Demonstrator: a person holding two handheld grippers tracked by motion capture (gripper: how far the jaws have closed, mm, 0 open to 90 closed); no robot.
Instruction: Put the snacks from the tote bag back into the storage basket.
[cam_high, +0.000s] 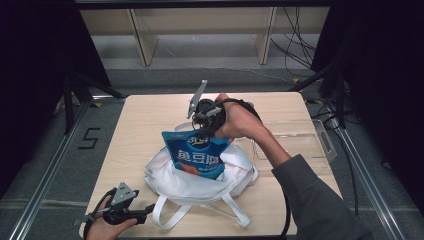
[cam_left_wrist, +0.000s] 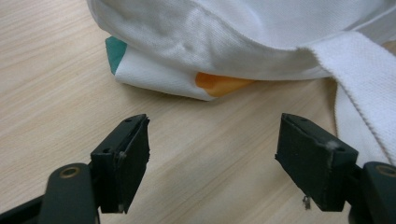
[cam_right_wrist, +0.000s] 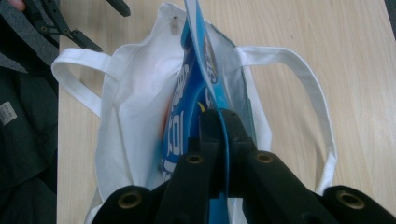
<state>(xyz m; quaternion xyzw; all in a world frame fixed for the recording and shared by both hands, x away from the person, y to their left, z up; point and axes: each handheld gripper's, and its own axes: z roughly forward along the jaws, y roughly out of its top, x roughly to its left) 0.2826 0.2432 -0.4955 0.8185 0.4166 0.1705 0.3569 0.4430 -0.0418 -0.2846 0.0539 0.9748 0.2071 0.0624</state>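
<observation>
One step is partly done. Left hand-held gripper (cam_high: 131, 207) rests spread and empty on the tabletop (cam_high: 150, 112) near the white tote bag (cam_high: 170, 177). Right hand-held gripper (cam_right_wrist: 224, 122) pinches the blue snack pouch (cam_high: 197, 155), half inside the bag; lowering and release remain.

R gripper (cam_high: 202, 121) at frame centre of high view, jaws pinched tight, forearm reaching in from lower right. L gripper (cam_high: 131, 212) at lower left, jaws spread wide, low over tabletop, hand behind.
</observation>
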